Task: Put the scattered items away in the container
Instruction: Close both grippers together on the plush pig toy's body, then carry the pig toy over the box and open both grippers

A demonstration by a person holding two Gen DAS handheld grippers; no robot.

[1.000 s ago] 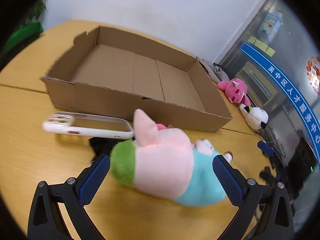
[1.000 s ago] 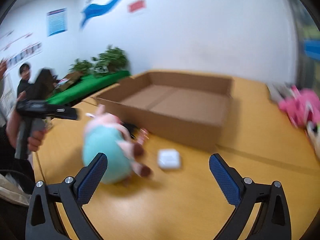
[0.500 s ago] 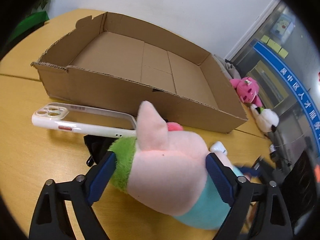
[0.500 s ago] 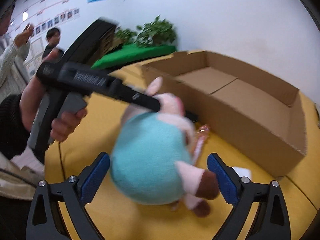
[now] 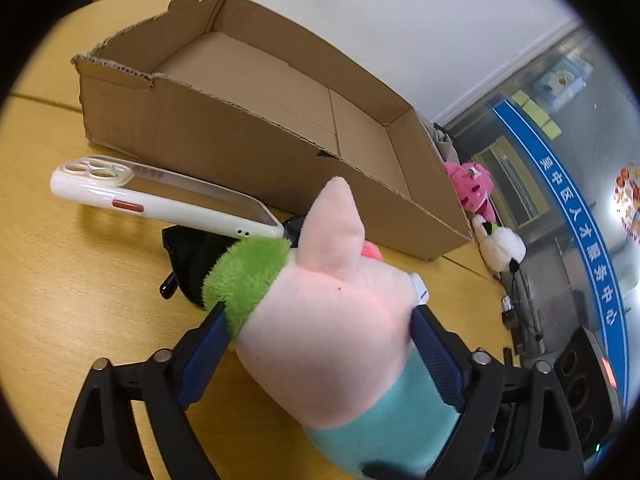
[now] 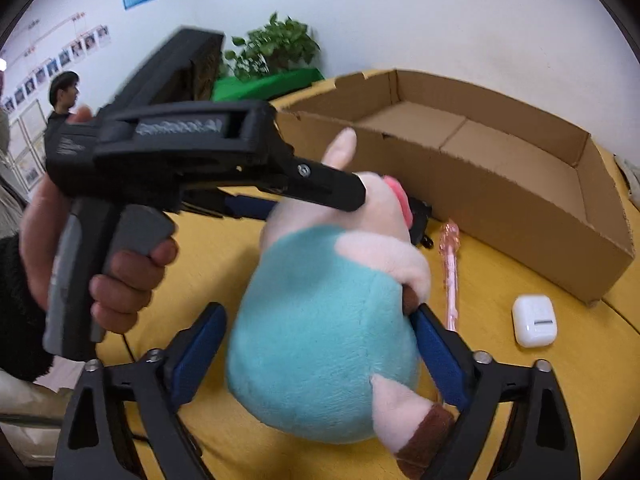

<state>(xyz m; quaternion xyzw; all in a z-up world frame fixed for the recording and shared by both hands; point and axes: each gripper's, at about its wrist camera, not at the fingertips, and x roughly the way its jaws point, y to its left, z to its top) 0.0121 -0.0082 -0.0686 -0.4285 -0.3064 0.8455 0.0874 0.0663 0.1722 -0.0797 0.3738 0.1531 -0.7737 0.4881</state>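
Observation:
A plush pig [image 5: 332, 328] in a teal shirt with a green collar lies on the yellow table. My left gripper [image 5: 316, 332] is shut on its pink head. My right gripper [image 6: 320, 340] has its blue pads against the teal body [image 6: 320, 340] from the other end. The left gripper [image 6: 200, 152] and the hand on it show in the right wrist view. The open cardboard box [image 5: 248, 80] stands just behind the pig, also in the right wrist view [image 6: 500, 176].
A white phone case [image 5: 160, 196] and black sunglasses [image 5: 188, 256] lie between pig and box. A pink pen [image 6: 450, 268] and a white earbud case [image 6: 534, 320] lie right of the pig. Pink and white plush toys [image 5: 472, 188] sit past the box.
Both grippers moved in on the pig from opposite ends. The left closed on its head and the right closed around its teal body.

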